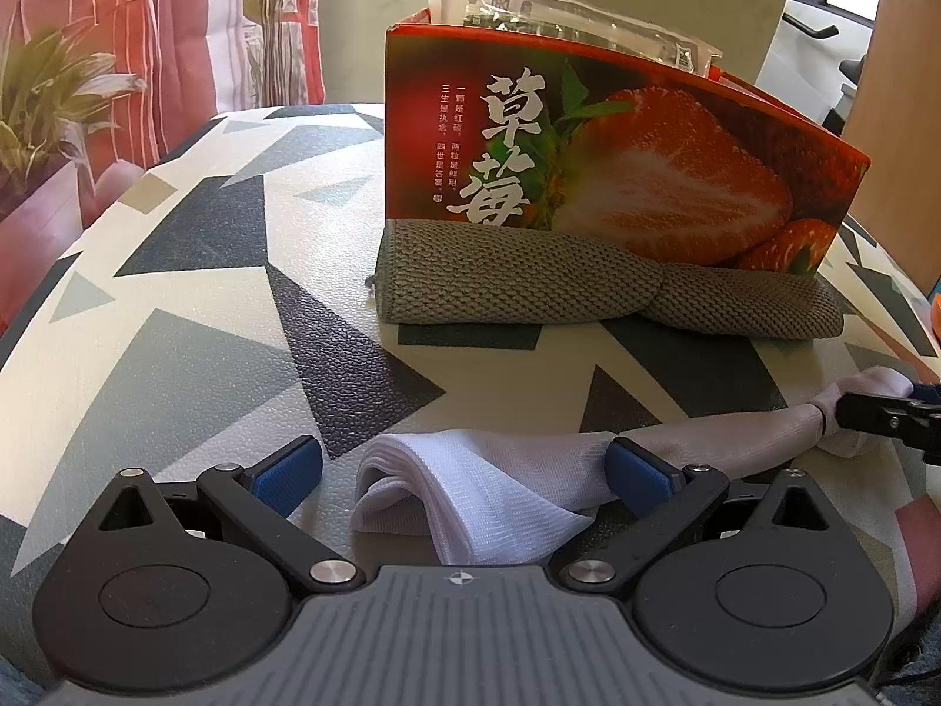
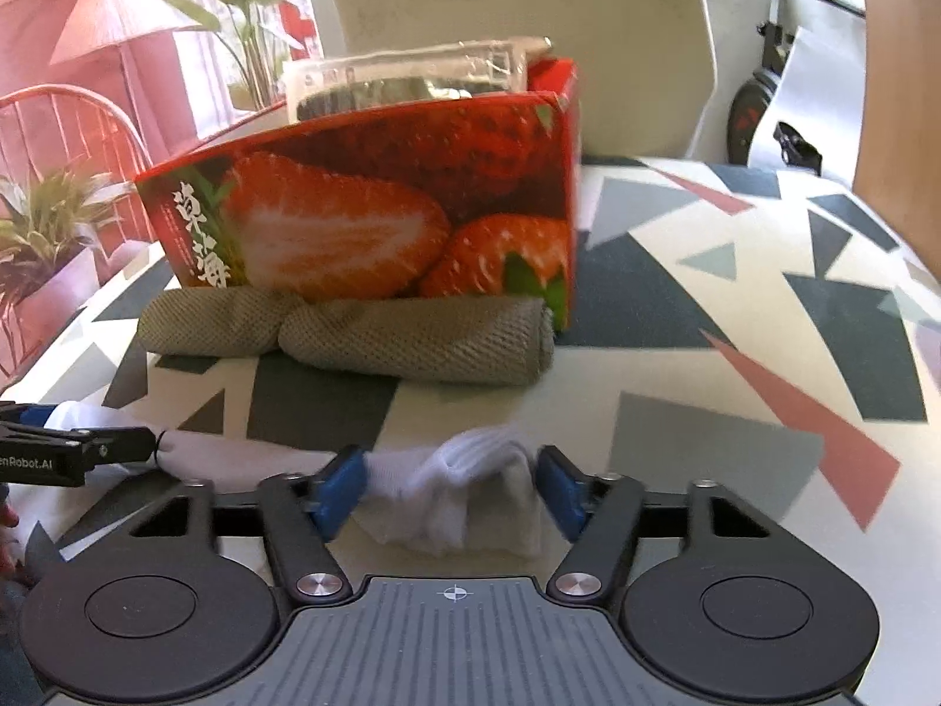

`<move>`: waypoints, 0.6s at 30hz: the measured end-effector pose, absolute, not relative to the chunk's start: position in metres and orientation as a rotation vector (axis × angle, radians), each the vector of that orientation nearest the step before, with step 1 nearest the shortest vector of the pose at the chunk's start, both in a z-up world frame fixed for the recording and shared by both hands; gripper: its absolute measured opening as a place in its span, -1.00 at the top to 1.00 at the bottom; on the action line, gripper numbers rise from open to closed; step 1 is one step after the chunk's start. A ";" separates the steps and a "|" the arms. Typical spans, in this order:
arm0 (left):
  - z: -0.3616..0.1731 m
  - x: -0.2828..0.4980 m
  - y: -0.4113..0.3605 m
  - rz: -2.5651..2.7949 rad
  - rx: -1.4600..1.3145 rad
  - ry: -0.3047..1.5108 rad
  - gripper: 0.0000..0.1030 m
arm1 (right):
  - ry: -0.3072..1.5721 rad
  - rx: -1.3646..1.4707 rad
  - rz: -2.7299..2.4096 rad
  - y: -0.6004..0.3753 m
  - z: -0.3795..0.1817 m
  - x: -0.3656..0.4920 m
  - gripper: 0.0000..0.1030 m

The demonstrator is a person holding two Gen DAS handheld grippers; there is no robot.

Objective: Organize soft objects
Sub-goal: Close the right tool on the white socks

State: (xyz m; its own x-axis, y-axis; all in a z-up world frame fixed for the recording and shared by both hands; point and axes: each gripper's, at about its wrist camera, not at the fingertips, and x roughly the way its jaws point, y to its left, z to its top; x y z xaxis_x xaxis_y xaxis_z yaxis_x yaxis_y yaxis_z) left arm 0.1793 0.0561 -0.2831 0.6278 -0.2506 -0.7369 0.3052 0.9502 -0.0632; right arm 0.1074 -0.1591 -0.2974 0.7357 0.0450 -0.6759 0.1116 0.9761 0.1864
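Observation:
A long white sock [image 1: 488, 488] lies stretched across the patterned table [image 1: 194, 306]. Its folded end sits between the wide-apart blue pads of my left gripper [image 1: 464, 473]; the right-hand pad touches the fabric and the left-hand pad stands clear. The sock's other end [image 2: 470, 482] is bunched between the half-closed pads of my right gripper [image 2: 450, 485], and both pads sit at the fabric's sides. That end still rests on the table. A rolled grey woven cloth [image 1: 517, 282] lies against the front of a red strawberry box [image 1: 617, 159].
The strawberry box [image 2: 376, 217] holds a clear plastic packet [image 2: 406, 76]. A pale chair [image 2: 529, 17] stands behind the table. Potted plants [image 1: 53, 100] and a red-striped curtain are at the left. The grey cloth [image 2: 364, 335] lies just beyond the sock.

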 end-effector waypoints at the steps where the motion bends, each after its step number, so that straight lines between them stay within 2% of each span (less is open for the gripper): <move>1: -0.283 0.179 0.056 -0.319 0.070 0.833 -1.00 | 0.752 0.244 -0.037 -0.162 -0.297 0.106 -0.15; 8: -0.283 0.179 0.056 -0.319 0.070 0.833 -1.00 | 0.768 0.277 -0.040 -0.164 -0.298 0.103 0.05; 11: -0.283 0.179 0.056 -0.318 0.071 0.833 -1.00 | 0.767 0.256 -0.046 -0.162 -0.298 0.104 0.30; 13: -0.283 0.180 0.056 -0.319 0.071 0.834 -1.00 | 0.766 0.251 -0.065 -0.163 -0.298 0.104 0.62; 18: -0.283 0.182 0.056 -0.326 0.071 0.843 -1.00 | 0.760 0.258 -0.067 -0.167 -0.300 0.103 0.63</move>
State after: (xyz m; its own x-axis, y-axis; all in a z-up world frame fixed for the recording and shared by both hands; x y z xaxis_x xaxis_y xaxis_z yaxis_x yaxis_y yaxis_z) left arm 0.1820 0.0561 -0.2834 0.6190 -0.2549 -0.7429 0.3106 0.9482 -0.0665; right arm 0.1031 -0.1674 -0.2999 0.7241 0.0334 -0.6889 0.1526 0.9663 0.2071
